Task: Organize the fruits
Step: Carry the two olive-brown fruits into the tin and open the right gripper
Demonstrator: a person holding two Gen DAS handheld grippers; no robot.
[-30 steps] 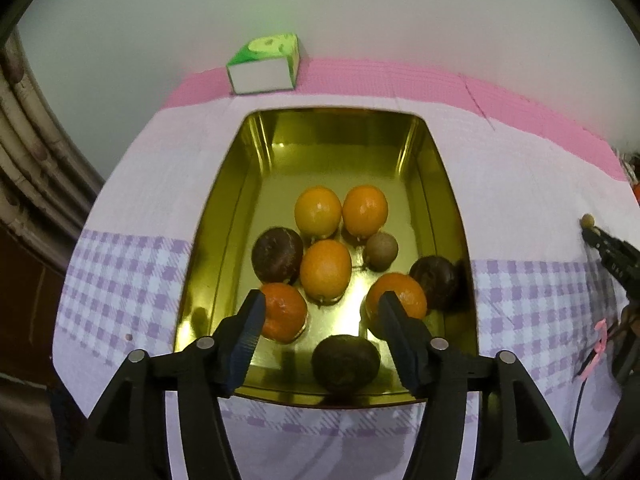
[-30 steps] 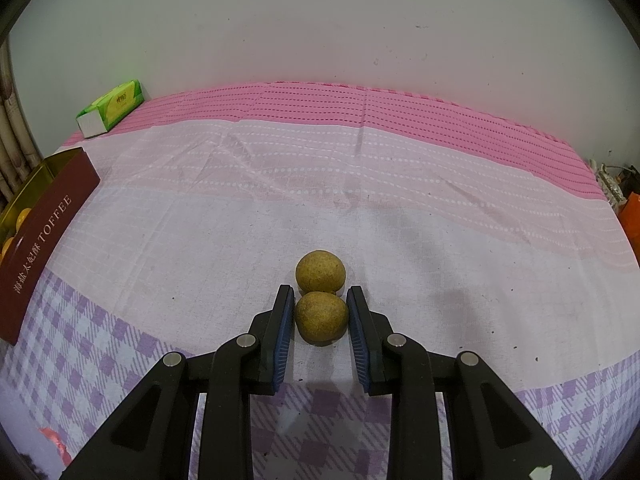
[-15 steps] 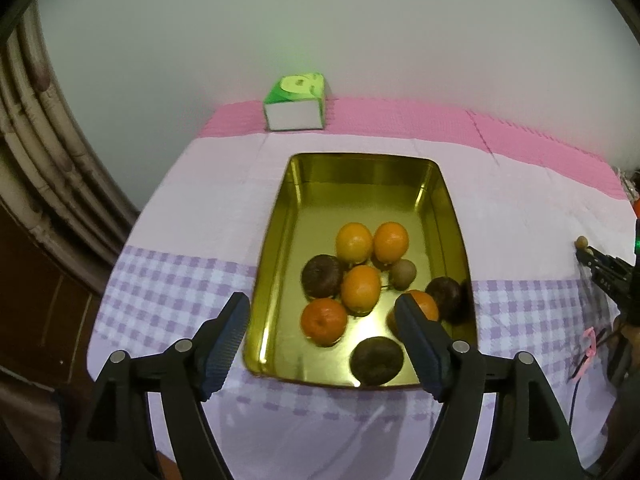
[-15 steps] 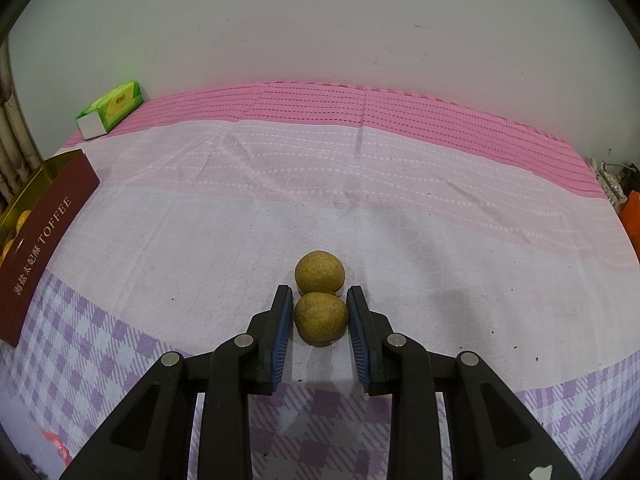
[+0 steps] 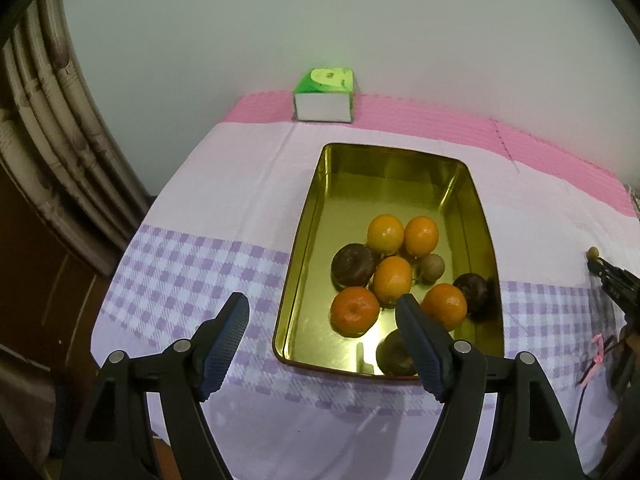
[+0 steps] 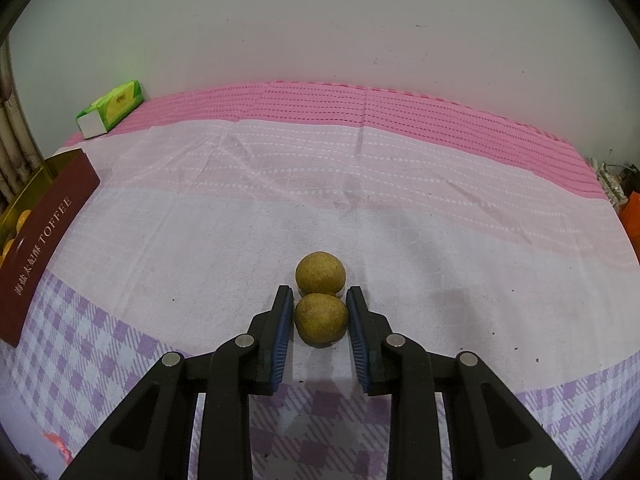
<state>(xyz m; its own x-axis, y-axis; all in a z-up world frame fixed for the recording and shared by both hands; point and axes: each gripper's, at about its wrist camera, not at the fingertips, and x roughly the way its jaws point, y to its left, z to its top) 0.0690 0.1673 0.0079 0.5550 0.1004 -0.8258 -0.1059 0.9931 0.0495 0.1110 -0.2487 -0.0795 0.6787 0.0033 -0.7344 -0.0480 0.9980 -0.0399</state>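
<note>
A gold tin tray point(image 5: 304, 240) holds several oranges point(image 5: 392, 278), three dark round fruits point(image 5: 354, 266) and one small brown fruit point(image 5: 431, 267). My left gripper point(image 5: 320, 312) hangs open and empty above the tray's near end. On the cloth lie two brown round fruits, one behind the other. My right gripper point(image 6: 320, 298) is shut on the near brown fruit point(image 6: 321, 318), with both pads against its sides. The far brown fruit point(image 6: 320, 274) touches it just beyond the fingertips. The right gripper point(image 5: 612, 284) also shows at the right edge of the left wrist view.
A green tissue box point(image 5: 324, 96) point(image 6: 112, 108) stands at the back by the wall. The tray's dark red outer wall point(image 6: 40, 248) rises at the far left of the right wrist view. Pipes point(image 5: 52, 140) run past the table's left edge.
My left gripper's jaws have spread wider and it has drawn back and up from the tray, leaving a dark fruit at the near end. The right gripper has stayed in place, closing slightly on the near brown fruit.
</note>
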